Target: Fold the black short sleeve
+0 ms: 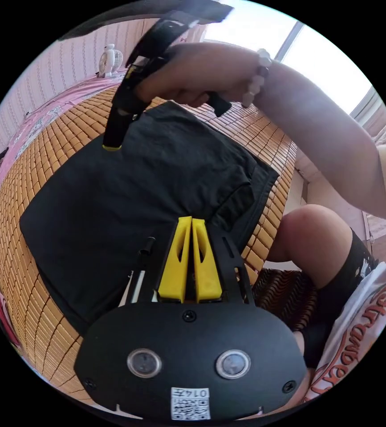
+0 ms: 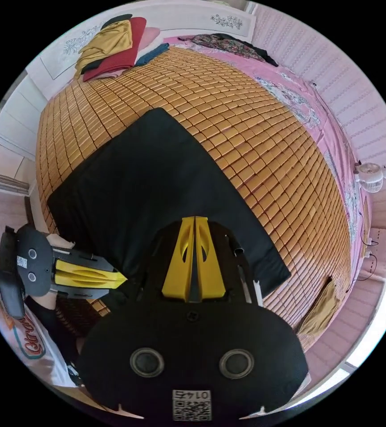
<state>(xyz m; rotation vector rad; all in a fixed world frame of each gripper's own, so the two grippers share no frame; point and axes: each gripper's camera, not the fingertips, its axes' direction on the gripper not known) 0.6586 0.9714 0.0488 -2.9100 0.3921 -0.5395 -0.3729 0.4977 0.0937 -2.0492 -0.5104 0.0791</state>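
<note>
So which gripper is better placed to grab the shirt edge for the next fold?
Probably the left gripper. In the right gripper view its shut jaws point at the near edge of the black shirt, at the bed's side. The right gripper, also shut, sits over the middle of the cloth, away from any edge.

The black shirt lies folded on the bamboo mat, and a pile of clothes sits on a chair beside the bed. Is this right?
Not quite. The pile of clothes sits on the bamboo mat itself, at its far end, not on a chair; the right gripper view shows this. The black shirt does lie folded on the mat.
</note>
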